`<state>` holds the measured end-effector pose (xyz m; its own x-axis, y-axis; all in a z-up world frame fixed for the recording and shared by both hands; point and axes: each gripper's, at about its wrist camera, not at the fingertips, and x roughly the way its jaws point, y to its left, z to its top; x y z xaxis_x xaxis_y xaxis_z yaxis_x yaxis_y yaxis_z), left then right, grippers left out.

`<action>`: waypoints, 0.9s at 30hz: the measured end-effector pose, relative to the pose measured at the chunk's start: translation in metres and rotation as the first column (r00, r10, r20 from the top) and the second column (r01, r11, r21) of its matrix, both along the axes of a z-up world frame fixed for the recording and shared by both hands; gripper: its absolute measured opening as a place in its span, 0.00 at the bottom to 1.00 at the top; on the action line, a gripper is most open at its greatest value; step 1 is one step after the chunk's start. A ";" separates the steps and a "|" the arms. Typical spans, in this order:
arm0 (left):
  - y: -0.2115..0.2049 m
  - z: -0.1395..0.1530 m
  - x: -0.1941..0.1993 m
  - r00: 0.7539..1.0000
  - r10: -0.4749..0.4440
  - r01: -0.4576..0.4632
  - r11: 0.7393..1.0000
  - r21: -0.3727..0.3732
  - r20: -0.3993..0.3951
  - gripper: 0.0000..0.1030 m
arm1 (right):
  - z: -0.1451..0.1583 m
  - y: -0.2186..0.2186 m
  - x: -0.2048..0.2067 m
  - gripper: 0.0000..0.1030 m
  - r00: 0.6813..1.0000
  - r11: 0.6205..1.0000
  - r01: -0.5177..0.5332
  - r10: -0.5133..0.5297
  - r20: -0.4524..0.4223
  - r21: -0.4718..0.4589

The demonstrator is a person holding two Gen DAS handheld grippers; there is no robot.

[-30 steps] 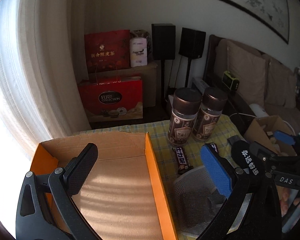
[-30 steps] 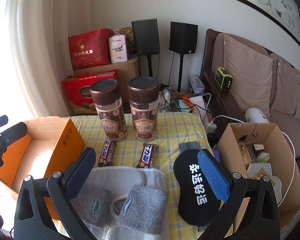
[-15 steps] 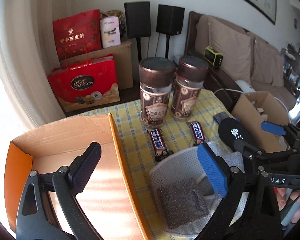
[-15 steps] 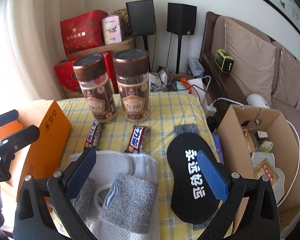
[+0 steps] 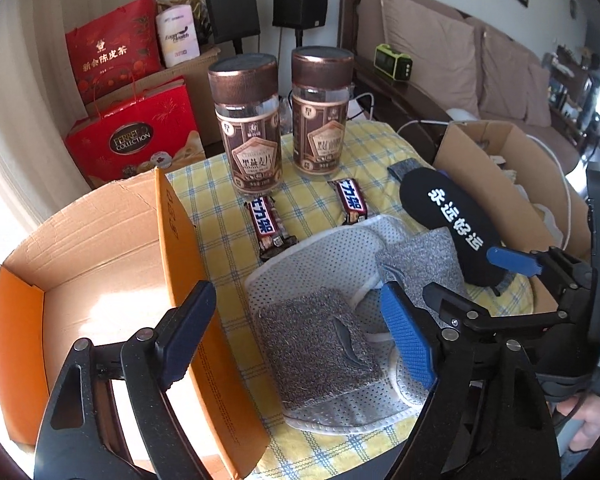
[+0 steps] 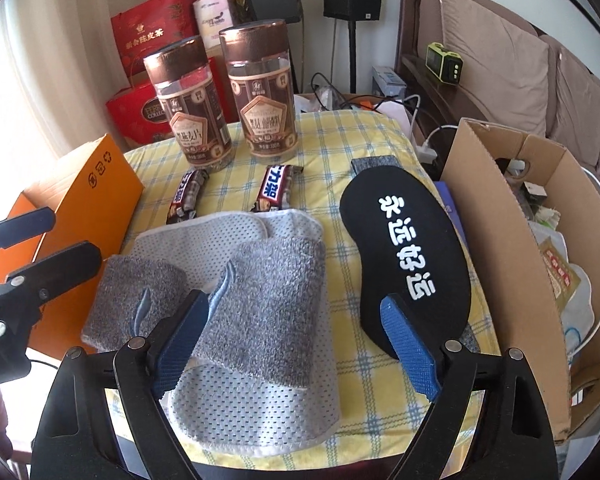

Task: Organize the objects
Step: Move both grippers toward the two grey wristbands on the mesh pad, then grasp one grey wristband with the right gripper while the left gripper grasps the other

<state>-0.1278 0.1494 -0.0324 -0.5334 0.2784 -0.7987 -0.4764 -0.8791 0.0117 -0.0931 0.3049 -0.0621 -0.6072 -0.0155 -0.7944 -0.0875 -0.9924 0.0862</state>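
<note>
On the yellow checked table (image 6: pixel 340 148) lie a grey mesh band with two grey terry pads (image 6: pixel 256 292), a black eye mask with white characters (image 6: pixel 408 256), two chocolate bars (image 6: pixel 278 190) and two brown-lidded jars (image 6: pixel 266 92). An open orange box (image 5: pixel 100 264) stands at the left. My left gripper (image 5: pixel 296 336) is open and empty, over the box wall and the band (image 5: pixel 320 344). My right gripper (image 6: pixel 296 344) is open and empty, low over the band and the mask's near end.
A brown cardboard box (image 6: pixel 512 240) full of clutter stands against the table's right edge. Behind the table are red gift bags (image 5: pixel 132 132), two black speakers (image 5: pixel 300 0) and a sofa (image 6: pixel 500 64). The right gripper also shows in the left wrist view (image 5: pixel 516 264).
Both grippers have moved forward and lower toward the table. The left view has swung right from the box toward the band. Nothing has been gripped.
</note>
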 end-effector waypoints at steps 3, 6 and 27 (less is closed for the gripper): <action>0.007 -0.009 0.002 1.000 0.006 -0.005 0.999 -0.033 0.013 0.80 | -0.006 -0.008 0.004 0.87 1.000 0.999 0.000 0.001 -0.005 0.041; 0.015 -0.017 0.001 1.000 0.008 -0.006 0.997 -0.073 0.023 0.80 | -0.011 -0.017 0.007 0.88 1.000 0.997 -0.008 0.009 -0.011 0.074; 0.005 -0.016 -0.010 0.995 0.059 -0.057 0.998 -0.025 0.085 0.80 | -0.015 -0.012 0.002 0.17 0.998 0.999 -0.049 0.050 -0.032 0.016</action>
<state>-0.1373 0.1545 -0.0488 -0.4777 0.2301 -0.8479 -0.4248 -0.9053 -0.0064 -0.0908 0.2927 -0.0775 -0.6313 -0.0340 -0.7748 -0.0358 -0.9967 0.0729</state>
